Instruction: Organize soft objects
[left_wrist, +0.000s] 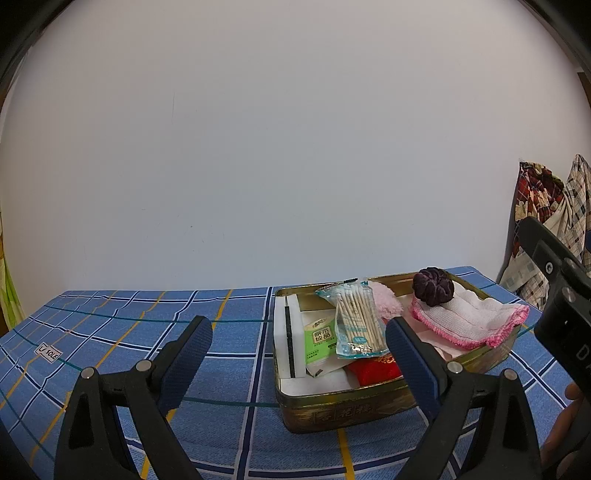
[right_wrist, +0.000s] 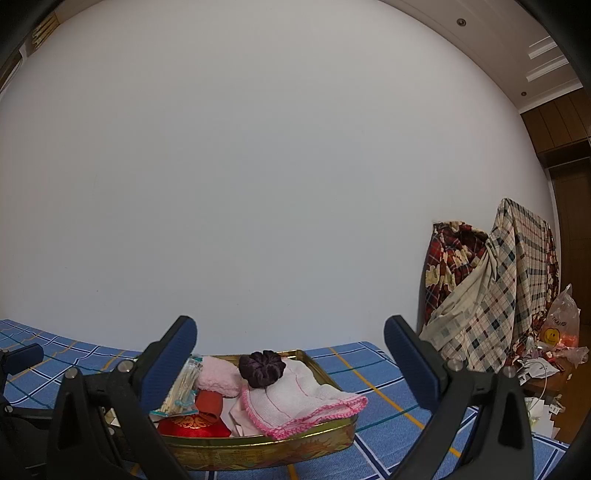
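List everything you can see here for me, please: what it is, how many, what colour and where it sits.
tin: one, gold, on the cloth's right part
tablecloth: one, blue check, covering the table
scrunchie: one, dark purple, on the towel
towel: one, white with pink edging, at the tin's right end
fluffy item: one, pale pink, at the tin's back
cotton swabs: one clear packet, leaning across the middle
tissue pack: one, green and white, under the swabs
foam block: white, black stripe, at the tin's left end
pouch: one, red, near the front
draped fabrics: checked, beyond the table's right
plastic bag: one, clear, far right
left gripper: black and blue, open
right gripper: black and blue, open
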